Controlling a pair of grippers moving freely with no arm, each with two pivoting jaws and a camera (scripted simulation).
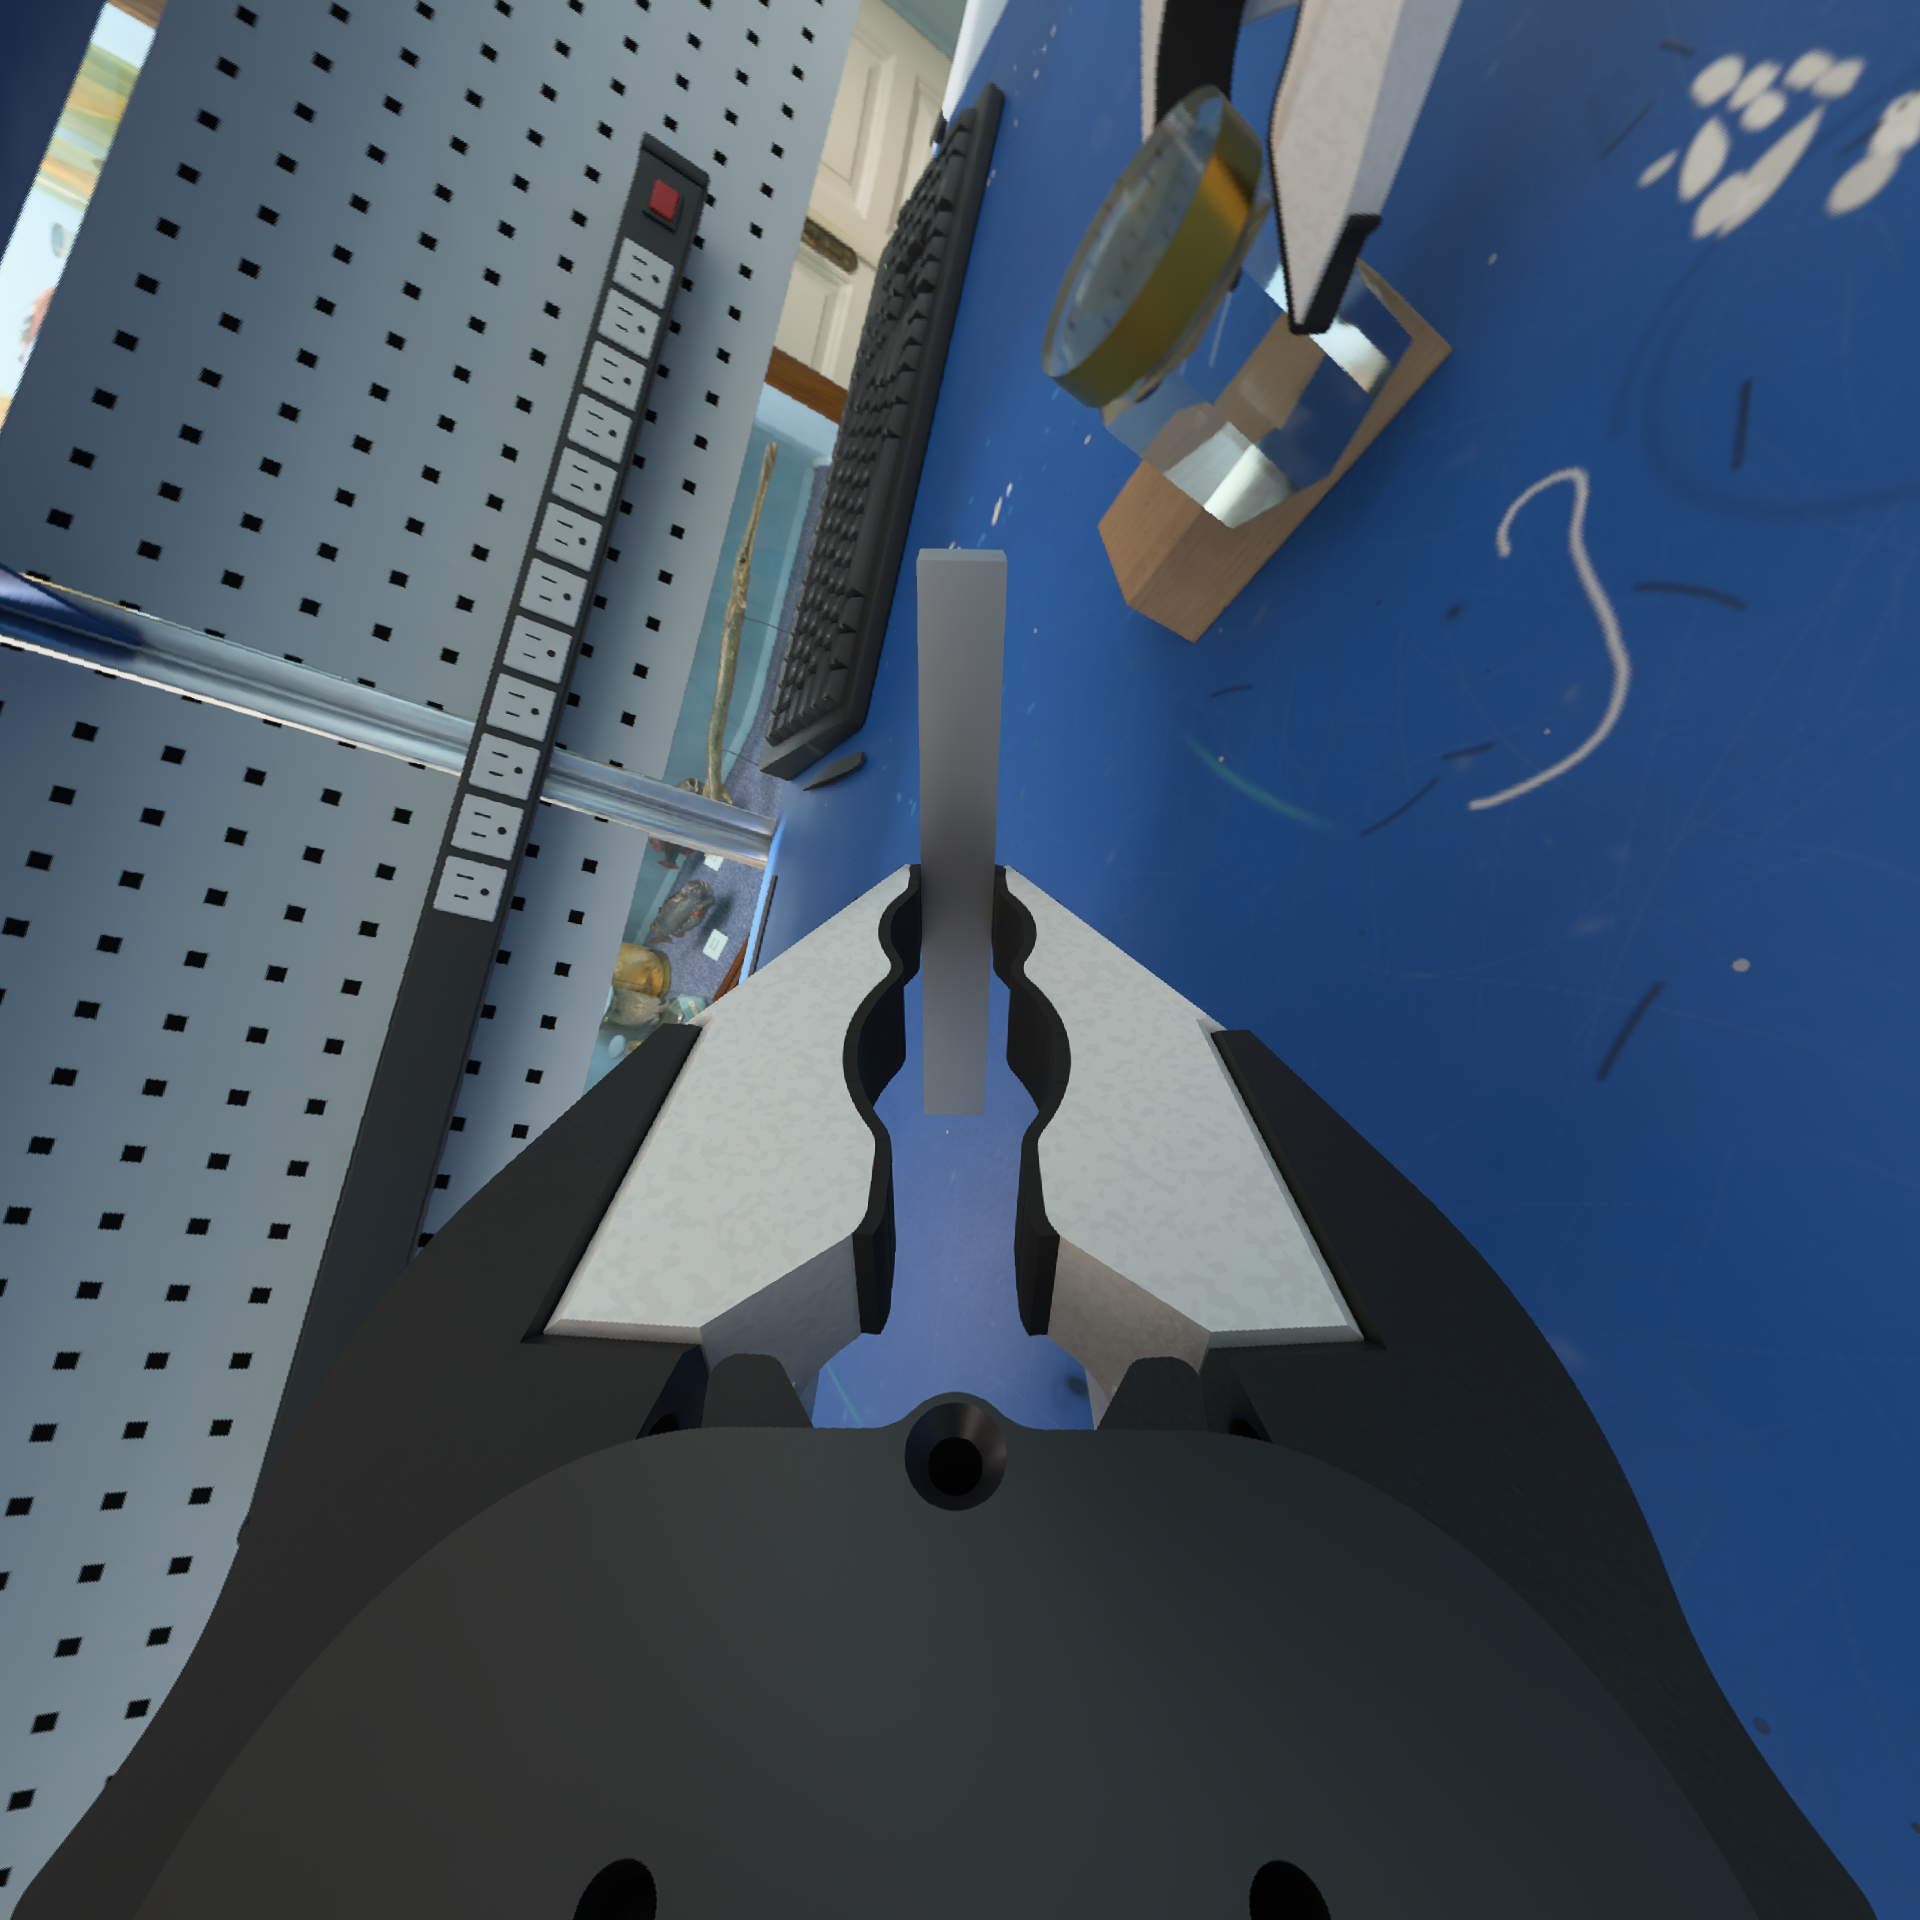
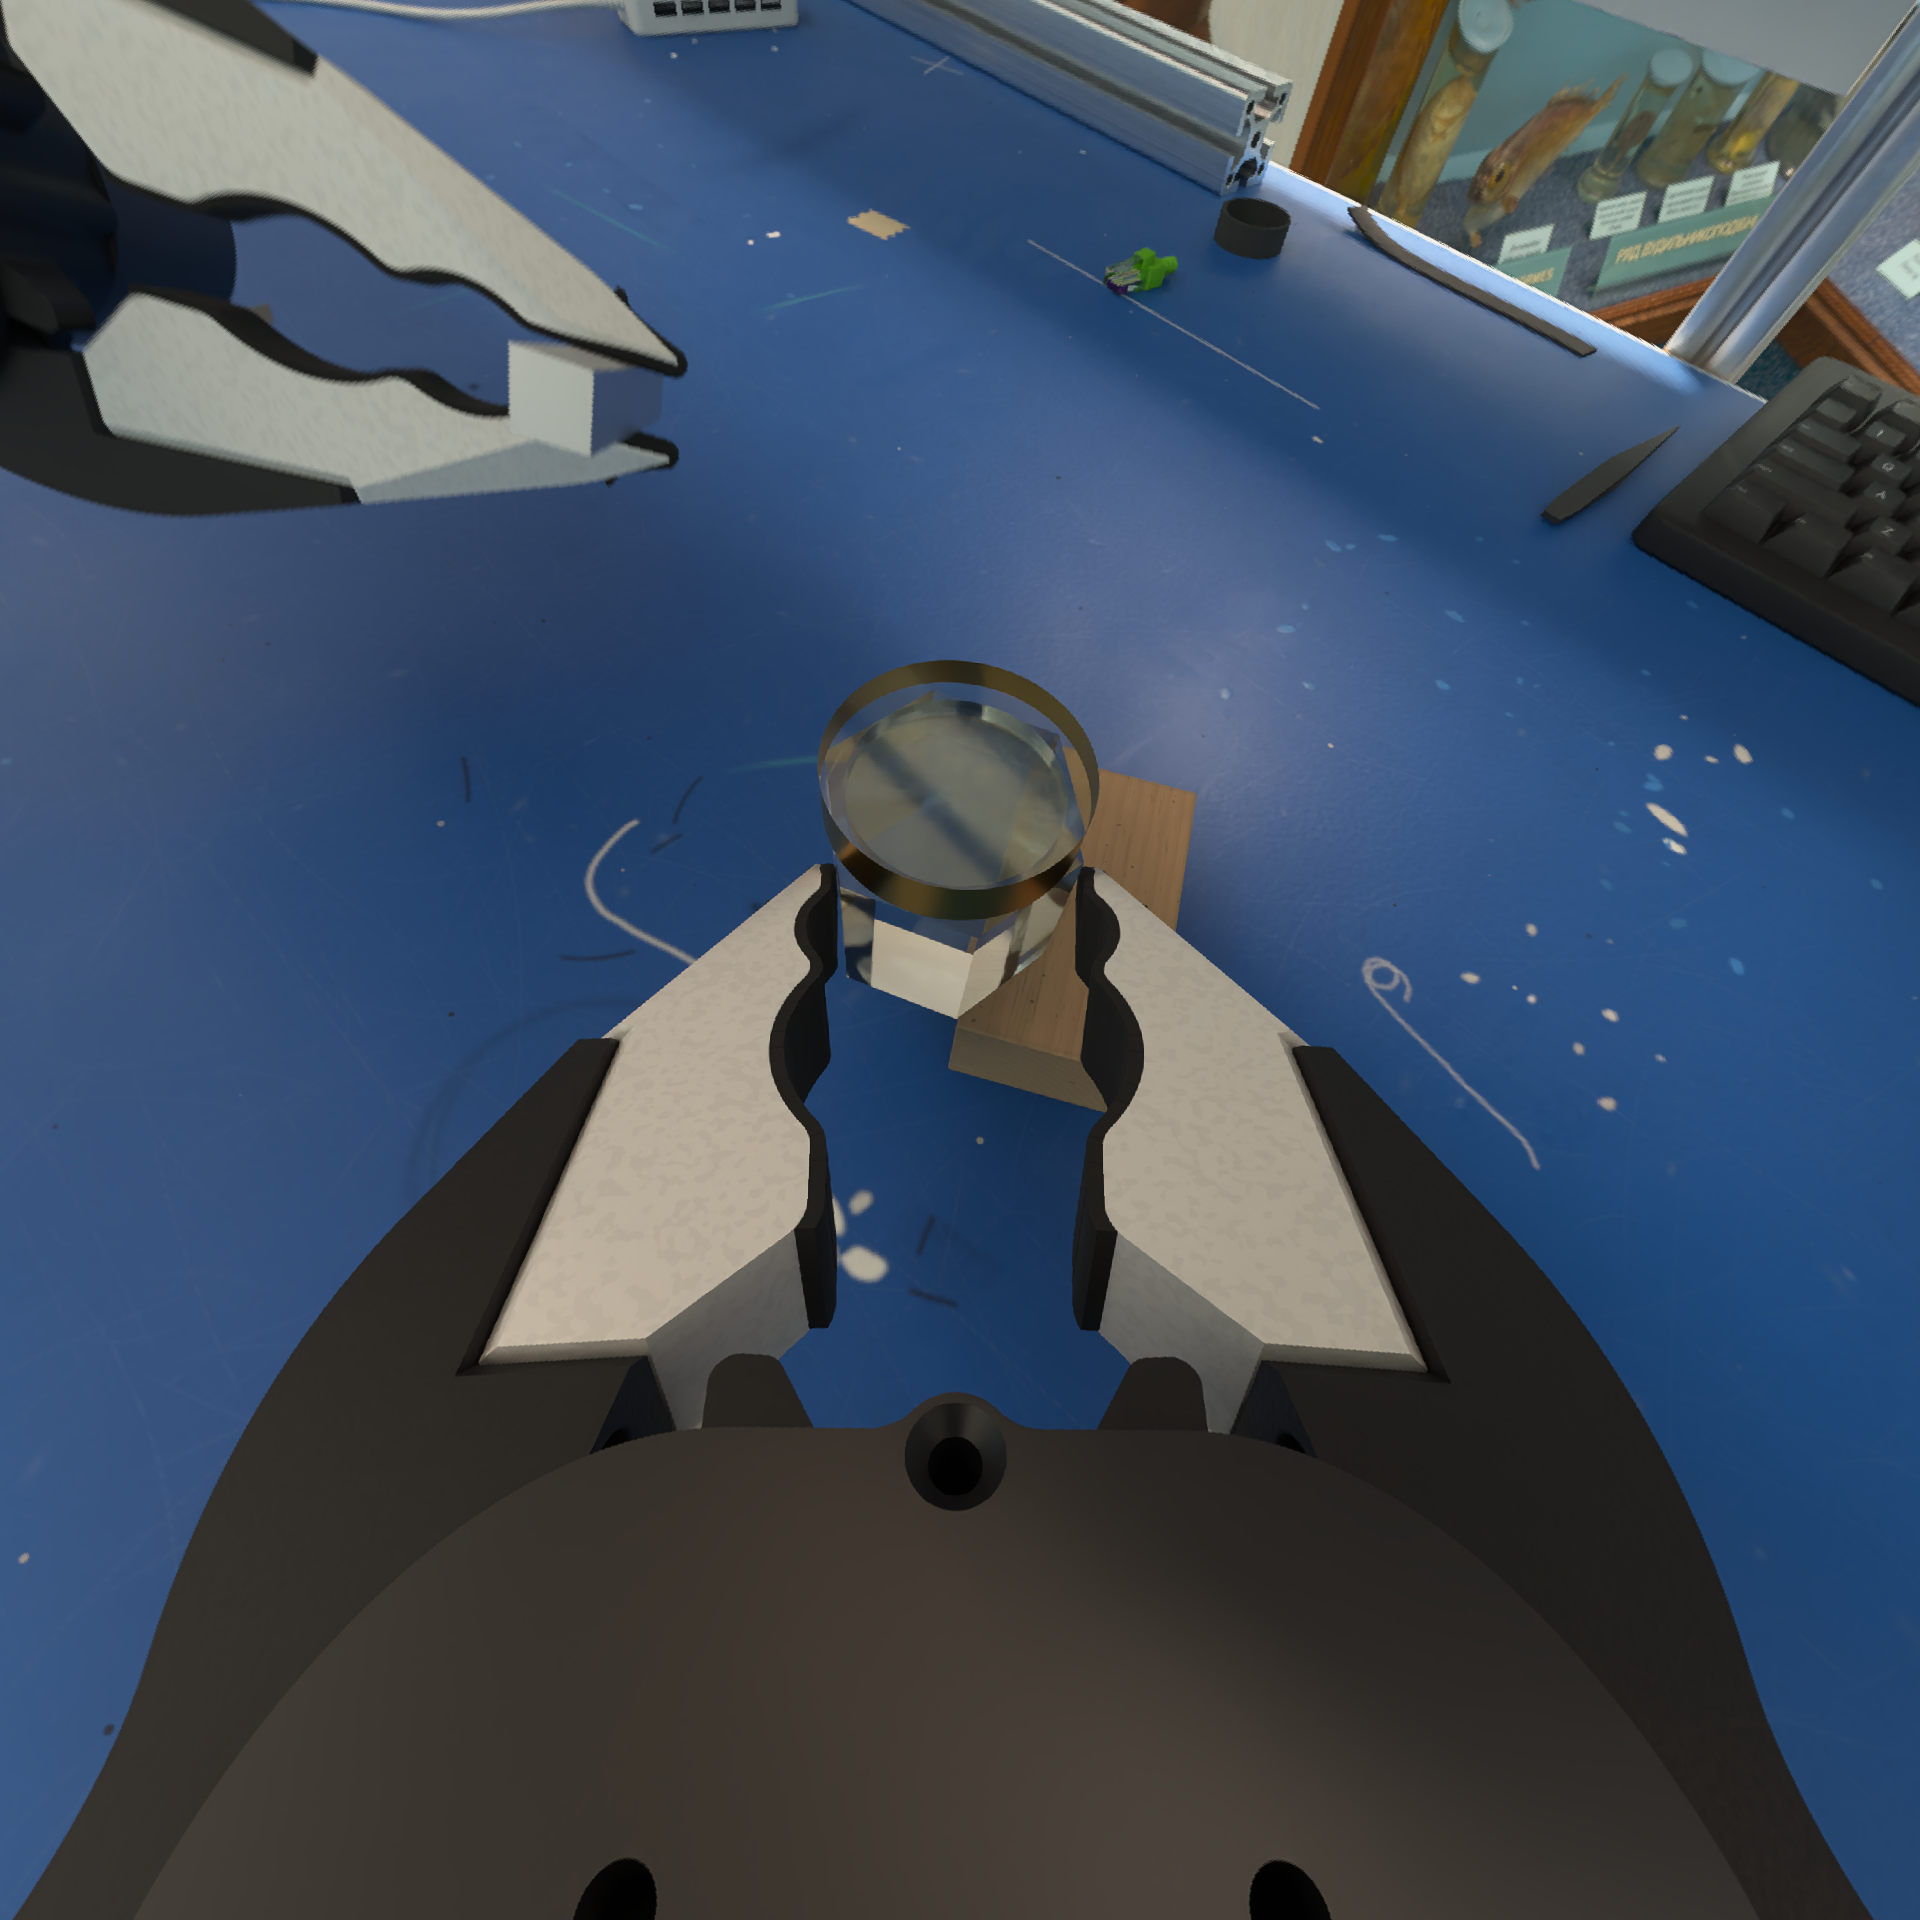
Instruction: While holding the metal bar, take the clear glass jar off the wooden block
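Note:
My left gripper [image 1: 958,878] is shut on a grey metal bar [image 1: 961,727] that sticks out past its fingertips, above the blue table. It also shows in the right wrist view [image 2: 665,405], at upper left with the bar [image 2: 551,400]. The clear glass jar [image 2: 956,790] with a gold-rimmed lid is over a wooden block [image 2: 1132,862]. My right gripper [image 2: 956,883] is shut on the jar's body, one fingertip on each side. In the left wrist view the jar [image 1: 1153,249] leans over the block [image 1: 1195,561]. I cannot tell whether its base touches the block.
A black keyboard [image 2: 1818,520] lies at the right edge of the blue table [image 2: 1351,623]. An aluminium rail [image 2: 1143,94], a small black cup [image 2: 1252,227] and a green object [image 2: 1143,270] lie at the far side. A pegboard [image 1: 260,520] with a power strip [image 1: 582,520] stands behind.

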